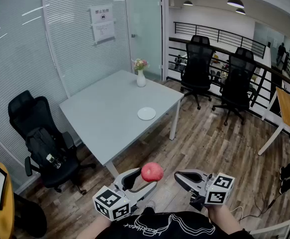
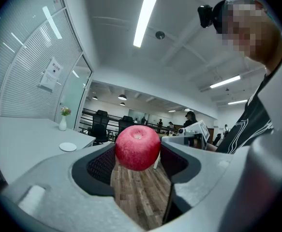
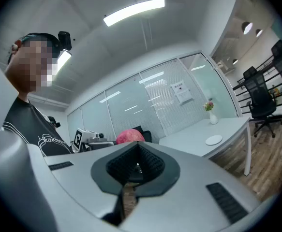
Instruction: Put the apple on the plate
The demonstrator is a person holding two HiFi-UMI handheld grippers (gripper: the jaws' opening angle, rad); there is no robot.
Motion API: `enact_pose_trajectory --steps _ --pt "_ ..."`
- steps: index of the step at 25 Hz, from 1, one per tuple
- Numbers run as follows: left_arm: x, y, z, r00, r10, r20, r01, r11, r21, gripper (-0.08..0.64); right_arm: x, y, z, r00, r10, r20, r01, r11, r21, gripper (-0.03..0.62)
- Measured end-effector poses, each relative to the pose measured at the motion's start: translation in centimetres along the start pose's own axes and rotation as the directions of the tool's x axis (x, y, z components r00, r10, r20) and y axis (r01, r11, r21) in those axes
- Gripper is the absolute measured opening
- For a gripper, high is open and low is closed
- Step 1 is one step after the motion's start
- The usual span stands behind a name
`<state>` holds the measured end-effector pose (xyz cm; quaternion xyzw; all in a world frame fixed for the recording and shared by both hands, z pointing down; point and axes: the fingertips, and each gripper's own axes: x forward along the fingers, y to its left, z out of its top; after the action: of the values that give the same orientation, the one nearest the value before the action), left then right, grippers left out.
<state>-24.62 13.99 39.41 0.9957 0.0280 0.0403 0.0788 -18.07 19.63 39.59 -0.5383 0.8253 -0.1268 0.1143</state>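
Two grippers short of the table (image 1: 105,121), apple (image 1: 151,172) in one.
Clamped between the wide-spread jaws of the left gripper (image 1: 145,179), the apple hangs over the floor (image 1: 204,138) off the table's near corner. Beside it the right gripper (image 1: 180,179) is pinched together, empty. The plate (image 1: 146,113) lies near the table's right edge, well apart from the apple, with bare tabletop around it. A chair (image 1: 40,138) crowds the left edge.

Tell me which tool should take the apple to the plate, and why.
Left. The left tool grips the apple between its jaws, so it likely only needs carrying to the plate on the table. The right tool is shut and empty.
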Motion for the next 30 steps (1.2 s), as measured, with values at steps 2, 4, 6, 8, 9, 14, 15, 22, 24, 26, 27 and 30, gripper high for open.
enact_pose_trajectory --steps 2,4,6,8,9,14,15,22,24,26,27,30 --pt "-0.1 -0.5 0.4 1.000 -0.003 0.004 0.003 1.000 0.004 0.298 -0.3 0.5 0.1 1.000 0.002 0.003 -0.002 1.000 -0.007 0.008" --pt "-0.3 -1.1 0.7 1.000 -0.006 0.007 0.006 1.000 0.011 0.298 -0.7 1.0 0.3 1.000 0.001 0.007 -0.001 1.000 -0.011 0.008" --pt "-0.4 -1.6 1.0 1.000 -0.008 0.011 0.008 1.000 0.020 0.298 -1.1 1.4 0.4 1.000 0.001 0.012 -0.001 1.000 -0.015 0.008" --pt "-0.4 -2.1 1.2 1.000 -0.011 0.016 0.011 1.000 0.027 0.298 -1.4 1.8 0.6 1.000 0.003 0.016 -0.003 1.000 -0.021 0.008" --pt "-0.4 -2.3 1.3 1.000 -0.013 0.019 0.013 1.000 0.029 0.298 -1.6 2.0 0.6 1.000 0.004 0.018 -0.003 1.000 -0.025 0.008" --pt "-0.3 -3.3 1.4 0.999 -0.030 0.027 0.029 0.999 0.037 0.298 -2.3 2.7 0.7 1.000 -0.006 0.028 0.007 0.999 -0.036 0.008" --pt "-0.3 -3.5 1.5 0.999 -0.035 0.029 0.034 0.999 0.038 0.298 -2.5 2.7 0.7 1.000 -0.012 0.029 0.013 0.999 -0.031 0.009" --pt "0.7 -3.4 1.0 0.998 -0.052 0.020 0.052 0.998 0.028 0.298 -3.2 2.0 0.6 0.999 -0.037 0.038 0.037 0.999 -0.010 0.009" --pt "1.2 -2.8 0.7 0.998 -0.055 0.016 0.055 0.998 0.020 0.298 -3.0 1.3 0.2 0.999 -0.042 0.033 0.042 0.999 0.000 0.009" --pt "1.8 -2.2 0.3 0.998 -0.056 0.012 0.056 0.998 0.011 0.298 -2.9 0.4 -0.2 0.998 -0.052 0.026 0.051 0.999 0.015 0.009" --pt "2.0 -1.9 0.2 0.998 -0.058 0.008 0.057 0.998 0.007 0.298 -2.8 -0.1 -0.4 0.998 -0.057 0.024 0.056 0.998 0.024 0.009" --pt "3.1 -0.8 -0.1 0.998 -0.062 -0.004 0.062 0.998 -0.004 0.298 -2.3 -1.7 -0.4 0.997 -0.069 0.022 0.068 0.997 0.042 0.009"
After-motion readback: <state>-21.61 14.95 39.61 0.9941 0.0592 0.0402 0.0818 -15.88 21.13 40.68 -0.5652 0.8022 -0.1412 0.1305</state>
